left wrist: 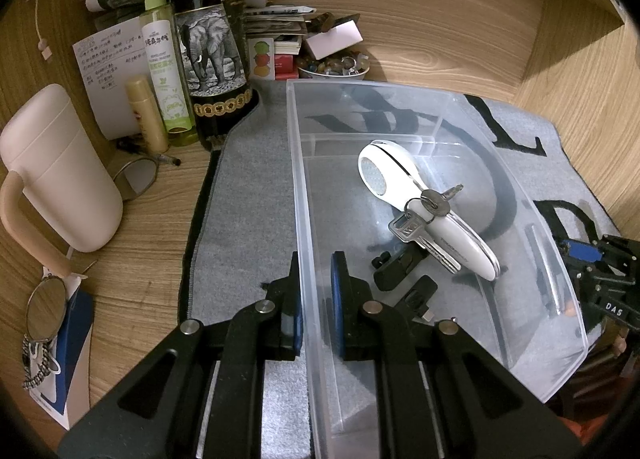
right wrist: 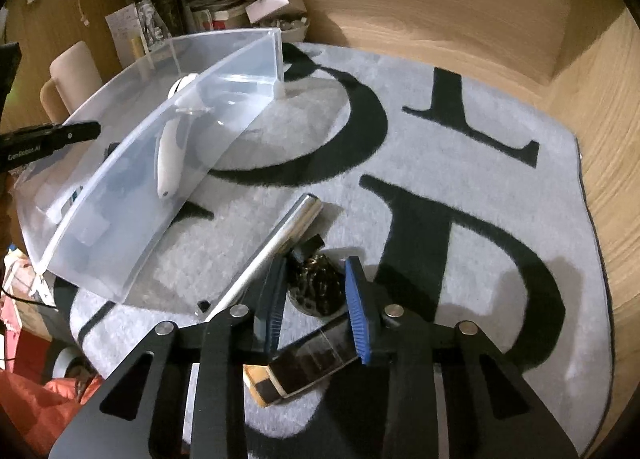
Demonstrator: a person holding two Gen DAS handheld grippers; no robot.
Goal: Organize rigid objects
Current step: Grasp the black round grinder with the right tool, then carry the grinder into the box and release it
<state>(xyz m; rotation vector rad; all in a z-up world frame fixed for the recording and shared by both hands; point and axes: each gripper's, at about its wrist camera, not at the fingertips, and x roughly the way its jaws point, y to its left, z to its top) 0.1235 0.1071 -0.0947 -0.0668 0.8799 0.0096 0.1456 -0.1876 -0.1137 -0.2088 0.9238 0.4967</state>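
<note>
A clear plastic bin (left wrist: 400, 107) lies on the grey mat. My left gripper (left wrist: 316, 299) is shut on its left wall, one finger inside, one outside. Inside lie a white handheld device (left wrist: 404, 187), a bunch of keys (left wrist: 420, 231) and a black clip-like part (left wrist: 400, 267). In the right wrist view the bin (right wrist: 132, 187) is at left. My right gripper (right wrist: 316, 307) is open around a dark round ornament (right wrist: 318, 287) on the mat. A silver tube (right wrist: 280, 235) and a dark flat case (right wrist: 308, 367) lie beside it.
A wine bottle (left wrist: 212, 47), spray bottle (left wrist: 164, 59), pink mug (left wrist: 60, 171), papers and a bowl of trinkets (left wrist: 336, 67) crowd the desk's back left. A round mirror (left wrist: 46, 309) and blue box (left wrist: 68, 351) sit at the left. Wooden walls enclose the grey lettered mat (right wrist: 480, 219).
</note>
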